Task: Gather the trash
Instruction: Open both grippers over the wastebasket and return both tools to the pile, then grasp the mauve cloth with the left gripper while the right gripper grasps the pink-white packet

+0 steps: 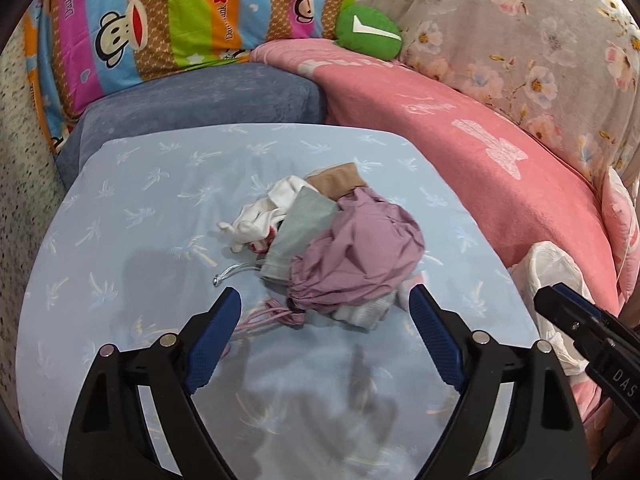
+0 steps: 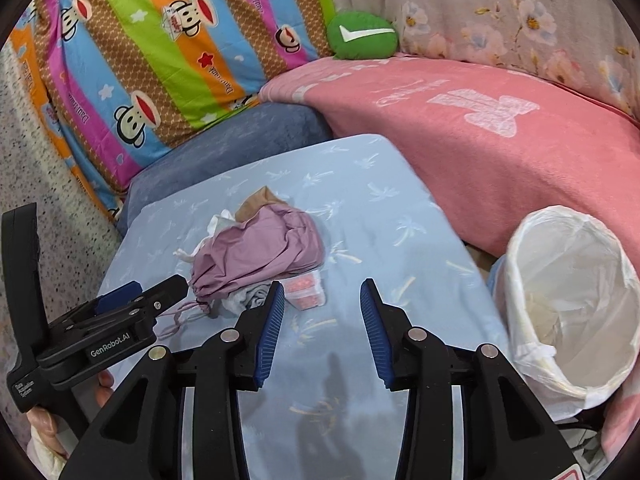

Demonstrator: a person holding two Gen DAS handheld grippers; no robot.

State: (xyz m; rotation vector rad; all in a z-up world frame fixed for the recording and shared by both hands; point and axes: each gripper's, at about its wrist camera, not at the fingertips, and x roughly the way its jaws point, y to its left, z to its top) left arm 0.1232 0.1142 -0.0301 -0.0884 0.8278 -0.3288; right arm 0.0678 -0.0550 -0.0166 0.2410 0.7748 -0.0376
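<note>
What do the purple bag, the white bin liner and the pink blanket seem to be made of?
Purple bag: thin matte woven cloth, judging by its sharp crumples and the gathered drawstring neck.
Bin liner: thin plastic film, translucent, slightly glossy and wrinkled over the rim.
Pink blanket: soft fleece or towelling, perhaps; its surface looks fuzzy and dull.

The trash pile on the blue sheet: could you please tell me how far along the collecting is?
Nothing looks collected: the lined bin appears empty. Nothing is in hand; the left hand-held gripper and right hand-held gripper are open. The whole pile, purple drawstring bag on top, remains.
</note>
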